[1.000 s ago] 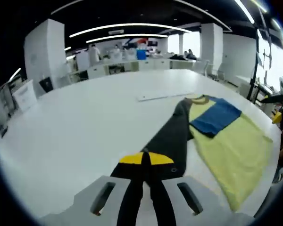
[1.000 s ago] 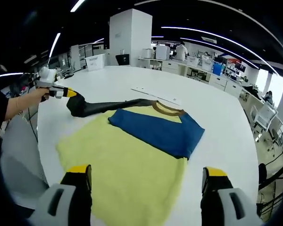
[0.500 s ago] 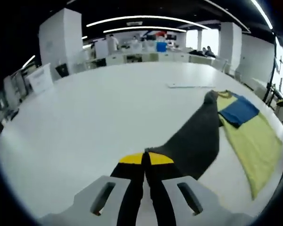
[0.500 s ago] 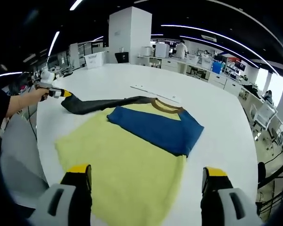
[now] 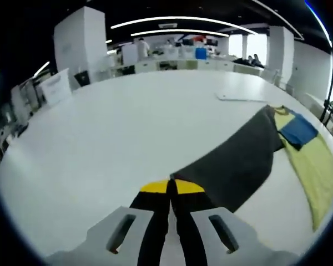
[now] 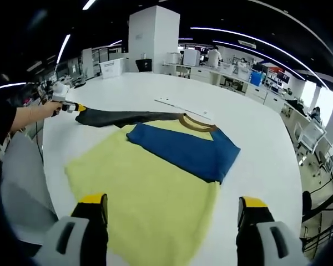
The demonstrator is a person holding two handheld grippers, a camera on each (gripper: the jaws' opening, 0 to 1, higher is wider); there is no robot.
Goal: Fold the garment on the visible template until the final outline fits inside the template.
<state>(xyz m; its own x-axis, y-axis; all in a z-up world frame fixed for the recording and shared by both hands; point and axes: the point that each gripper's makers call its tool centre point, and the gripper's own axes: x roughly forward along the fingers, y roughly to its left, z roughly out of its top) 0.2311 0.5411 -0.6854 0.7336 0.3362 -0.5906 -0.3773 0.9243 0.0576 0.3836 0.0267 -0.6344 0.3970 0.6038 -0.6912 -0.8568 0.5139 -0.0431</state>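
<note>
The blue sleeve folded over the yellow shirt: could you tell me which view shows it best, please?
The right gripper view: the blue sleeve lies whole and near the middle there, folded across the yellow shirt below the collar. In the left gripper view it is a small patch near the right edge, beyond the dark sleeve.

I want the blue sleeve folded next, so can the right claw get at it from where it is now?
Probably yes. The right claw hangs open over the yellow body, and the blue sleeve lies flat just ahead with nothing across it. The left claw is off at the dark sleeve.
</note>
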